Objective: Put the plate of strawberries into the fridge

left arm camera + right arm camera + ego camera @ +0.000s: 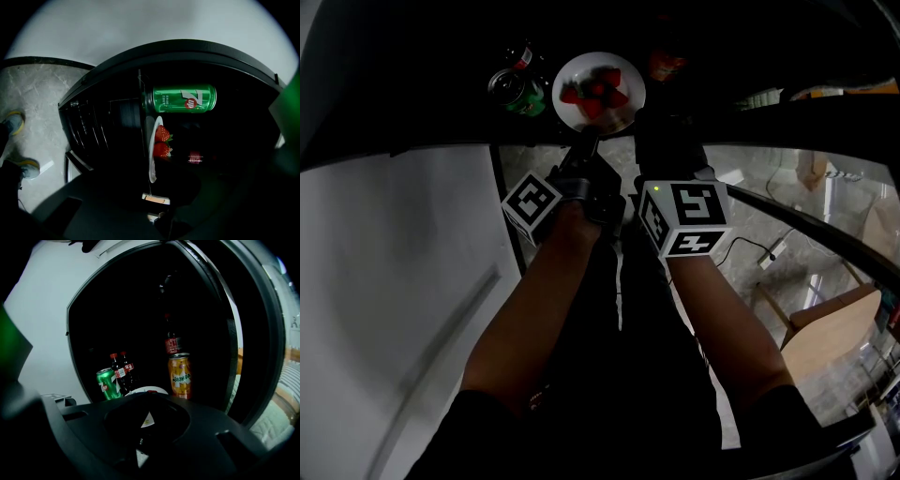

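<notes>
Reaching forward with both bare forearms, side by side. Pinching the near rim of the white plate [570, 79] [150, 169] with the left gripper [586, 142] [154, 199], jaws tight on it. Holding plate and strawberries [598, 92] [161, 141] inside the dark fridge [93, 126], just beside a green 7up can [525, 99] [183, 98]. Hovering the right gripper [670, 141] [143, 437] nearby, jaws pressed together on nothing.

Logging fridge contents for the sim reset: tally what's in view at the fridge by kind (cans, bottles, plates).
Cans: 2 (green can, orange can)
Bottles: 3 (two small red-capped bottles, one taller bottle behind the orange can)
Plates: 1 (plate, carrying strawberries)
Total: 6
</notes>
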A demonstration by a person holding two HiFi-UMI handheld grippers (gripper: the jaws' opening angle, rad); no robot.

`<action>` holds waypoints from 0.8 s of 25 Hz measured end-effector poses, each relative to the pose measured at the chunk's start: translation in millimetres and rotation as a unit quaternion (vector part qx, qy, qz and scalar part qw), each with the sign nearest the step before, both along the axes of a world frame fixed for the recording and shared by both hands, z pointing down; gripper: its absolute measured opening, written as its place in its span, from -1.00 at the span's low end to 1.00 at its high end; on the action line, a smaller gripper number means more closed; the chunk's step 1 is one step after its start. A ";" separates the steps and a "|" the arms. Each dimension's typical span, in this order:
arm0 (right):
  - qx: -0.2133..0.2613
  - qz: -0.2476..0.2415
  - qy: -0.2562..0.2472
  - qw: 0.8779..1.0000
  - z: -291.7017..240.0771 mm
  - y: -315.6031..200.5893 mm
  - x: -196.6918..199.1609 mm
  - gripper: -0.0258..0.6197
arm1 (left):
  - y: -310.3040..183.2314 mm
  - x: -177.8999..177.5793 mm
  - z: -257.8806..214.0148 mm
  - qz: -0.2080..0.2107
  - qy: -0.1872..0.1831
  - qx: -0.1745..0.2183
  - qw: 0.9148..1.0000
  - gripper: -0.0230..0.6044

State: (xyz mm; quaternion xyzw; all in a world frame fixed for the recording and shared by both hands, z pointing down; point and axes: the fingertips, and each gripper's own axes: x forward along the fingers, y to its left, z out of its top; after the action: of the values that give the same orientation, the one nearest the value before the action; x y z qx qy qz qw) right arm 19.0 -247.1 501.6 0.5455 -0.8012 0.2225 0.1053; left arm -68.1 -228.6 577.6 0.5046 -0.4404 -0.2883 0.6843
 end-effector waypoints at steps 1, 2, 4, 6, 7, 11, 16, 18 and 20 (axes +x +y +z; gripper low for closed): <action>0.000 0.000 0.000 1.000 0.5 0.8 0.1 -0.90 | -0.2 1.1 -1.0 0.001 0.006 0.005 1.000 -0.76; -0.001 0.000 0.001 1.000 0.9 1.6 0.0 -0.90 | 0.0 1.7 -1.5 0.001 0.012 0.008 1.000 -0.71; -0.001 0.000 0.001 1.000 1.3 3.0 -0.3 -0.90 | 3.6 -1.2 3.4 0.004 0.008 0.005 1.000 -0.71; 0.000 -0.001 0.001 1.000 1.2 4.3 -1.1 -0.90 | 8.4 -4.9 8.5 0.008 0.002 -0.001 1.000 -0.71; 0.001 -0.001 0.001 1.000 1.2 5.0 -1.7 -0.90 | 9.7 -5.7 8.0 0.007 0.004 -0.001 1.000 -0.71; 0.001 -0.001 0.001 1.000 1.4 9.1 -3.6 -0.90 | 9.7 -6.1 -6.6 0.020 -0.003 0.033 0.999 -0.71; 0.000 -0.002 0.001 1.000 2.8 13.0 -5.8 -0.90 | 12.0 -1.6 -24.0 0.122 -0.149 0.100 0.976 -0.71; -0.001 0.000 0.001 1.000 4.1 14.4 -5.9 -0.90 | 12.2 -0.7 -28.1 0.170 -0.254 0.135 0.943 -0.72; -0.002 0.000 0.001 1.000 4.9 15.9 -5.9 -0.90 | 12.6 2.3 -31.9 0.220 -0.372 0.179 0.884 -0.72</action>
State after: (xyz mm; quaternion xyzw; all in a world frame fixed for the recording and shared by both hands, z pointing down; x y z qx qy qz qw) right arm 13.1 -231.2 506.5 0.5455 -0.8007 0.2232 0.1069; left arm -65.7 -215.9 545.7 0.7724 -0.4815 0.0051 0.4141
